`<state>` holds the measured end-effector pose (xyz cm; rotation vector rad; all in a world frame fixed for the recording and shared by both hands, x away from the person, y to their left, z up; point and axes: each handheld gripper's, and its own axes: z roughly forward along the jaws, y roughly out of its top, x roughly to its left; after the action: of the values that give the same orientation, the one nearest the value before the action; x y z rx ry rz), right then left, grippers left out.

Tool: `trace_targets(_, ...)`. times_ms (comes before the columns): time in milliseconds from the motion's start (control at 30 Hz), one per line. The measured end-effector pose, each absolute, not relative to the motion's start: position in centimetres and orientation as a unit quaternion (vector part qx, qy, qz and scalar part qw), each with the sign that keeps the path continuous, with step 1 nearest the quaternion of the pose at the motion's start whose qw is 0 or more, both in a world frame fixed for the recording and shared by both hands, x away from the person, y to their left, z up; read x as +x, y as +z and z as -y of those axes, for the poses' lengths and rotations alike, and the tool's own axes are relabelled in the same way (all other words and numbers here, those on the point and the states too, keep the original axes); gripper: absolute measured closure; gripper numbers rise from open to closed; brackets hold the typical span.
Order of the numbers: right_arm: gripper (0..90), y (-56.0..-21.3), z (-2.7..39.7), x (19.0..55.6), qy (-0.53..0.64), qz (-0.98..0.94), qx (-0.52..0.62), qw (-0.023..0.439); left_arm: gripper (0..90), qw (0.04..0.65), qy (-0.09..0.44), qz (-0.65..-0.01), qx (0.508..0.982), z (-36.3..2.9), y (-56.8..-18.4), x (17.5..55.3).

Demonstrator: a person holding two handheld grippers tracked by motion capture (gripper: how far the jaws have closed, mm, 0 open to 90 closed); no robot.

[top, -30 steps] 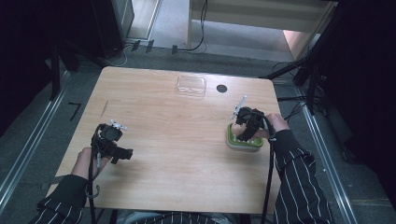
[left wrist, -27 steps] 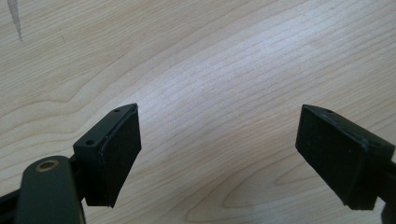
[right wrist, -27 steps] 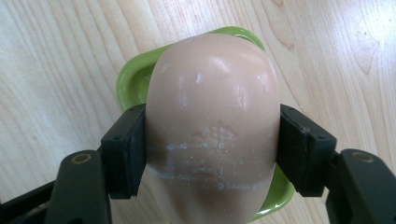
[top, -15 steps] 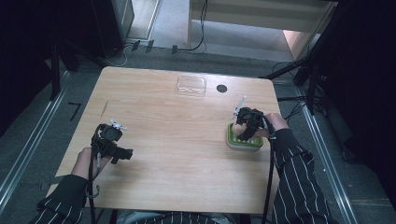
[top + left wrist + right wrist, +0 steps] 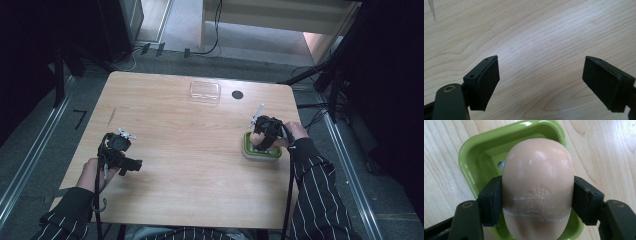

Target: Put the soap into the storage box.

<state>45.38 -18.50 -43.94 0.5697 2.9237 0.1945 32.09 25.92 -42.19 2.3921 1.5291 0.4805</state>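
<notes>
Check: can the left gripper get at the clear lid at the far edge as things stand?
Probably yes. The left gripper is open and holds nothing, and bare wood lies between it and the clear lid. The right gripper, shut on the soap over the green dish, sits off to the side.

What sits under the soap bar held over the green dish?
Under the peach oval soap bar, clamped in the right tool, lies the green plastic dish, one drain hole visible; the remaining floor is covered.

No legible text, label, brand, number or sign on anything here.
</notes>
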Motion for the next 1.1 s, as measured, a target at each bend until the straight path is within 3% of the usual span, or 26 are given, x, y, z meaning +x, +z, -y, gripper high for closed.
trace_targets(1100, 32.9, -44.6, 18.39, 45.22, 0.059, -0.982, 0.167, 0.069, 14.8, 0.129, 0.164, -0.526, 0.825, -25.87, -42.23, 32.09)
